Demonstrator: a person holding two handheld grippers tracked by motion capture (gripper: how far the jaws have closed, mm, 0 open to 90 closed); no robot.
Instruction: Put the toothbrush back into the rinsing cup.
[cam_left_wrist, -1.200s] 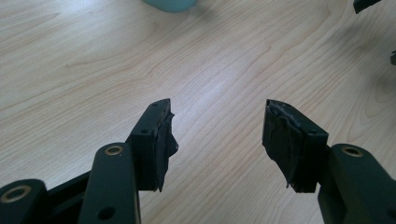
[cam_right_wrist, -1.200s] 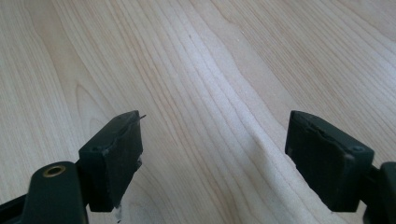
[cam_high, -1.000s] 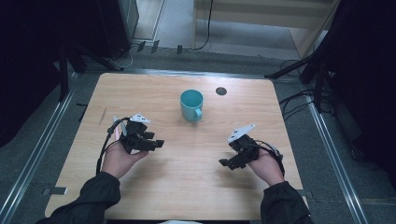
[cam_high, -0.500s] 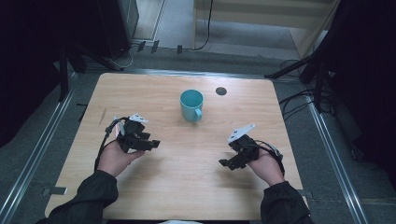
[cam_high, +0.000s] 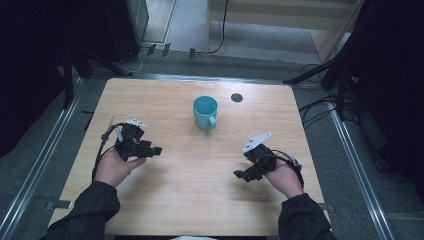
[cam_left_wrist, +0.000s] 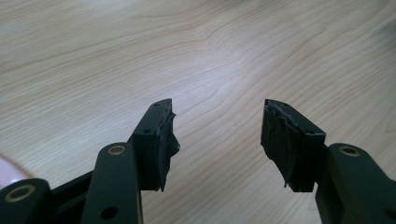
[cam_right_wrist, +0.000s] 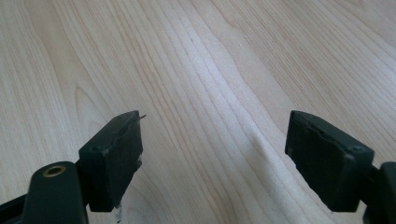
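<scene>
Your left gripper (cam_left_wrist: 217, 135): jaws spread, nothing between them, bare wood beneath. Your right gripper (cam_right_wrist: 212, 158): jaws spread wider, also empty. Both sit low over the table (cam_high: 165, 200), left one at the near left, right one at the near right. Cup (cam_high: 205, 112) upright mid-table, farther back, well apart from both, handle toward you.

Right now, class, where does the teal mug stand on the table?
In the high view, the teal mug stands upright at the table's far middle, left of a small dark disc.

A teal mug (cam_high: 205, 112) stands on a pale wood-grain table (cam_high: 185, 175); both grippers' jaws are black.
</scene>
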